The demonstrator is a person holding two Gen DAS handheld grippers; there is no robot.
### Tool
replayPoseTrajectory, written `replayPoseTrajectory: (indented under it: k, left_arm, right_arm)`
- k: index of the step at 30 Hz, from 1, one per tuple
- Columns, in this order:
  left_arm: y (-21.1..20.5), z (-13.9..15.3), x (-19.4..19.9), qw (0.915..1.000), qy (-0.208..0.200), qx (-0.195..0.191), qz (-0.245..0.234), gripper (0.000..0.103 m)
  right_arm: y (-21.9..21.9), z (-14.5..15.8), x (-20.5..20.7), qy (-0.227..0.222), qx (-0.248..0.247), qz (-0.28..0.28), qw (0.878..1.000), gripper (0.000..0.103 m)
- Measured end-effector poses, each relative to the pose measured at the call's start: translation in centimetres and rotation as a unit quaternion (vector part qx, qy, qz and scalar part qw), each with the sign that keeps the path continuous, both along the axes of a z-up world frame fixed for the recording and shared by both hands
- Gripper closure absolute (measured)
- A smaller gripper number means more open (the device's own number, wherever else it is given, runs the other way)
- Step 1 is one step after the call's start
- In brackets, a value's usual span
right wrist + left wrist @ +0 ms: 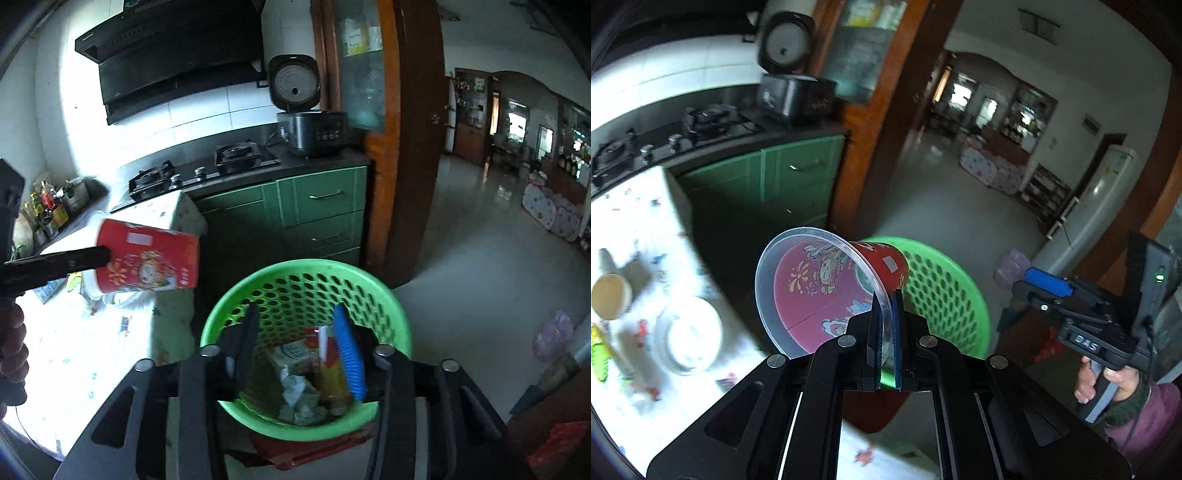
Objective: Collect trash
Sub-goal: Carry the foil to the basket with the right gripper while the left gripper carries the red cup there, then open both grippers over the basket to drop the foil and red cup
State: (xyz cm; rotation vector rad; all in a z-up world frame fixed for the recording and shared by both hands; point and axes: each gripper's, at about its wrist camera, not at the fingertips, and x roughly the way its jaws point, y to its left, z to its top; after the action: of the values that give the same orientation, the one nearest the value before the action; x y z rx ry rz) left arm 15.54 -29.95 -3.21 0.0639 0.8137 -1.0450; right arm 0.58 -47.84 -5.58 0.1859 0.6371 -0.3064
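A red printed paper cup (pixel 820 291) with a clear rim lies on its side in my left gripper (pixel 886 299), which is shut on the rim. The cup hangs beside the table edge, just short of a green perforated basket (pixel 945 295). In the right wrist view the same cup (pixel 147 258) hangs at the left, with the left gripper (pixel 105 254) clamped on it. My right gripper (pixel 297 310) stands open over the basket (pixel 306 267), nothing between its fingers. Below it in the basket lie a small carton (pixel 291 354), a yellow-red wrapper (pixel 328 365) and crumpled tissue (pixel 295 391).
A table with a white patterned cloth (pixel 646 221) at the left carries a white bowl (pixel 689 336) and a round tan lid (pixel 611 301). Behind stand green cabinets (pixel 317 206), a gas hob (pixel 207 170) and a rice cooker (pixel 310 129). A wooden doorframe (pixel 384 184) opens onto a tiled floor.
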Motion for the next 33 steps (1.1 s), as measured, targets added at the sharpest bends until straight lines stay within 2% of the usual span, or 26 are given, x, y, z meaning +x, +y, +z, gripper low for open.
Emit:
replayPoseTrajectory:
  k: [4, 9, 11, 12, 14, 20, 27, 28, 29, 30, 31, 32, 33]
  left_arm:
    - [-3.2, -1.6, -0.5, 0.9992, 0.025, 0.015, -0.027, 0.099]
    - [-6.3, -3.4, -1.4, 0.9962, 0.049, 0.038, -0.061, 0.096]
    - [-6.6, -3.9, -1.5, 0.9952, 0.062, 0.041, -0.065, 0.083]
    - [-6.7, -4.1, -1.5, 0.9952, 0.064, 0.041, -0.062, 0.072]
    - [-6.6, -4.2, -1.6, 0.9953, 0.064, 0.035, -0.064, 0.063]
    - [-5.2, -3.8, -1.6, 0.9964, 0.056, 0.036, -0.051, 0.062]
    - [-1.1, -3.0, -0.9, 0.9984, 0.043, 0.035, -0.007, 0.060]
    - [-0.3, -2.8, -0.8, 0.9984, 0.043, 0.036, 0.002, 0.060]
    - [0.5, -2.7, -0.7, 0.9984, 0.043, 0.035, 0.013, 0.060]
    - [1.1, -2.7, -0.5, 0.9981, 0.049, 0.031, 0.021, 0.060]
    - [2.8, -3.5, 0.3, 0.9939, 0.102, 0.002, 0.042, 0.058]
    - [3.4, -4.0, 0.6, 0.9917, 0.120, -0.002, 0.046, 0.063]
    - [4.9, -4.2, 0.8, 0.9907, 0.111, -0.001, 0.078, 0.076]
  right_arm:
    - [-0.9, -0.4, -1.6, 0.001, -0.001, -0.010, 1.000, 0.052]
    - [-1.8, -0.8, -2.8, 0.005, 0.001, -0.023, 1.000, 0.050]
    - [-2.1, -0.9, -3.1, 0.006, 0.004, -0.027, 1.000, 0.050]
    - [-2.2, -1.0, -3.2, 0.007, 0.006, -0.028, 1.000, 0.050]
    - [-2.5, -1.1, -3.4, 0.007, 0.010, -0.031, 0.999, 0.050]
    - [-2.6, -1.2, -3.1, 0.003, 0.023, -0.031, 0.999, 0.049]
    - [-1.0, -1.0, -2.2, -0.002, 0.022, -0.010, 1.000, 0.046]
    - [-0.4, -1.0, -1.8, 0.000, 0.012, -0.003, 1.000, 0.046]
    - [2.0, -1.4, -1.2, 0.020, -0.067, 0.013, 0.997, 0.045]
    - [6.1, -2.4, -0.4, 0.050, -0.191, 0.047, 0.979, 0.041]
    - [9.7, -3.7, 0.0, 0.066, -0.256, 0.108, 0.958, 0.038]
    - [12.0, -4.5, 0.0, 0.071, -0.271, 0.147, 0.948, 0.039]
    - [13.9, -5.1, 0.2, 0.069, -0.277, 0.160, 0.945, 0.040]
